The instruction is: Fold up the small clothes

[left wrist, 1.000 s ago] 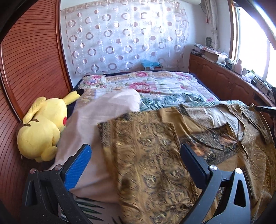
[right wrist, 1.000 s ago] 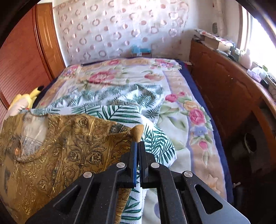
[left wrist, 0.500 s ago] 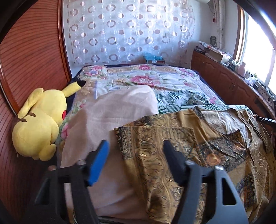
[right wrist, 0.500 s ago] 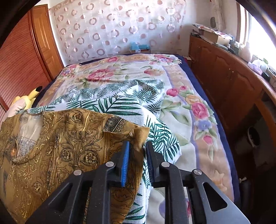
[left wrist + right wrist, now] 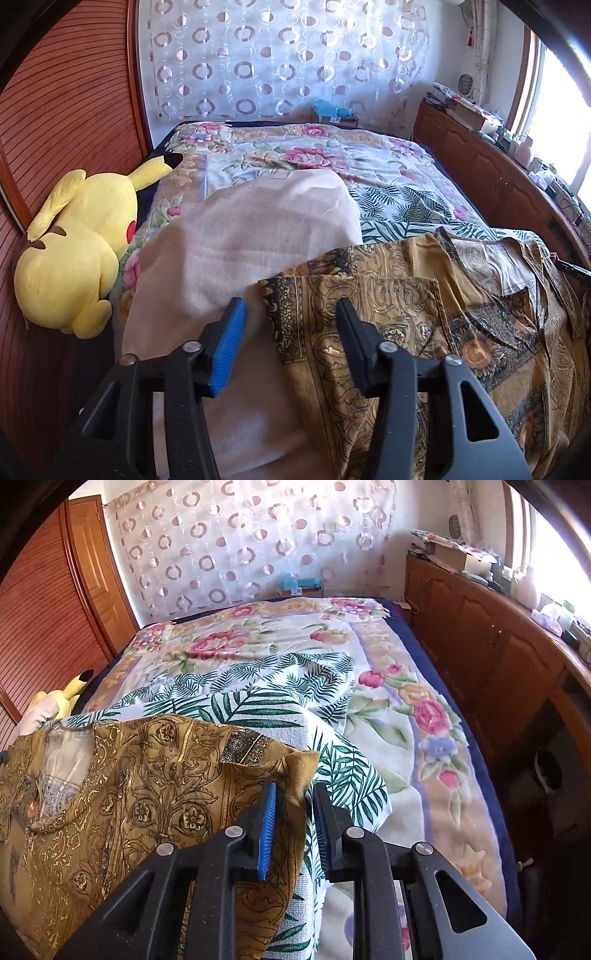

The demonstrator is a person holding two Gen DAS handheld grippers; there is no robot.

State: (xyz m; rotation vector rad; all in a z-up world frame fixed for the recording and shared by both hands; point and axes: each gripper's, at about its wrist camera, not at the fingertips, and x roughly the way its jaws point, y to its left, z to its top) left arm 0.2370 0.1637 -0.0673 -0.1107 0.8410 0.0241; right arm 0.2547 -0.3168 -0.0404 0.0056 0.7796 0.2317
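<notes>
A bed with a floral quilt [image 5: 402, 716] is filling a sunlit bedroom. The left gripper [image 5: 291, 314] has just been closing, yet its jaws are standing apart, straddling the folded corner of the gold-patterned top [image 5: 388, 332] without pinching it; the garment is spreading away toward three o'clock. The right gripper [image 5: 293, 795] is hovering slightly parted, the top's other corner lying loose between its pads. Further out, at eleven o'clock from the left tongs, a pale pink cloth [image 5: 251, 240] is lying; a palm-leaf fabric [image 5: 280, 686] is stretching at twelve. A yellow plush toy [image 5: 74, 243] is resting at nine o'clock.
</notes>
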